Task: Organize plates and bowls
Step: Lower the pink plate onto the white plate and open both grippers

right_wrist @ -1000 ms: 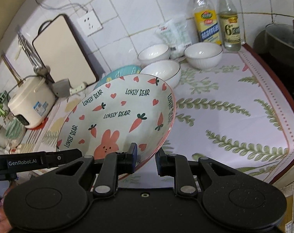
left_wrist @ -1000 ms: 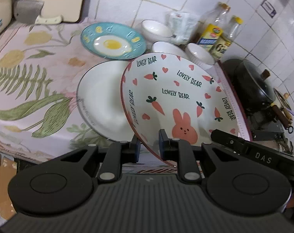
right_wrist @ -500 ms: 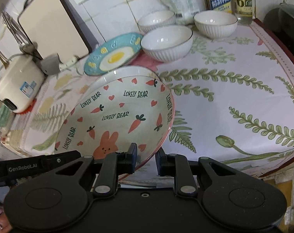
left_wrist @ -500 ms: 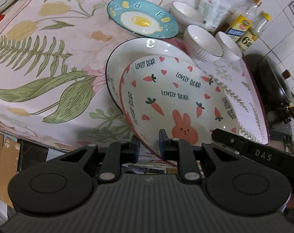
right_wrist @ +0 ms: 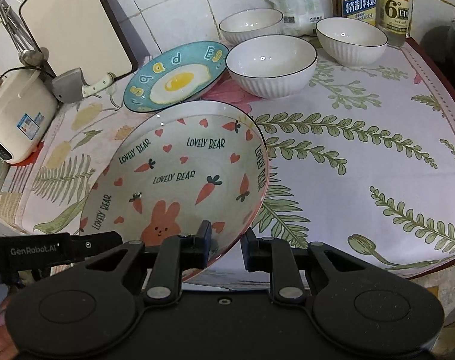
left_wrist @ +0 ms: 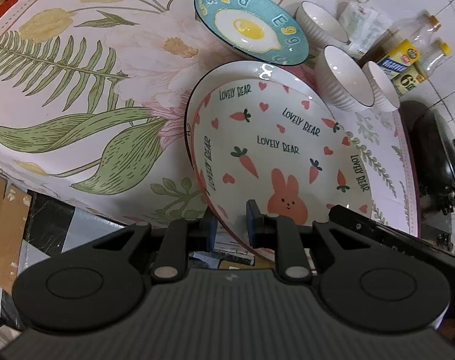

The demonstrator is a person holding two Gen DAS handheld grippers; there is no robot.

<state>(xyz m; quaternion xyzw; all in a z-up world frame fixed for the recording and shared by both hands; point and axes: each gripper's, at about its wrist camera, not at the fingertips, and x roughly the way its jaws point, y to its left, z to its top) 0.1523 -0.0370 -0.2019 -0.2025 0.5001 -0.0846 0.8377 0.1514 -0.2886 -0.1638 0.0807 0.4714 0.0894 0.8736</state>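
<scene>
The rabbit plate (left_wrist: 275, 156) sits in the lower middle of both views, tilted, and it covers most of a white plate with a dark rim (left_wrist: 245, 70), of which only the far edge shows; whether the two plates touch I cannot tell. On the rabbit plate the words "LOVELY BEAR" are printed several times, among carrots, hearts and a pink rabbit. The left gripper (left_wrist: 232, 225) pinches the near rim of this plate, one finger on each side of the rim. The right gripper (right_wrist: 226, 247) holds the same rim from the other side, also with a finger on each face. Just behind, in the upper middle, lies the blue egg plate (right_wrist: 176, 76) with a fried egg picture and letters that read partly "Eg". To the right of it stand three white ribbed bowls (right_wrist: 271, 63), all with nothing visible inside. Behind the bowls, at the top right of the right wrist view, are a white plastic packet (right_wrist: 296, 3) and two bottles (right_wrist: 377, 0); one has a yellow and blue label with Chinese writing, the other shows "6°". The black arm at the lower left of that view carries the text "GenRobot.AI". All stands on a flowered tablecloth (right_wrist: 362, 150). At the left edge are a rice cooker (right_wrist: 17, 114), a cleaver (right_wrist: 77, 85) and a cutting board (right_wrist: 74, 21).
</scene>
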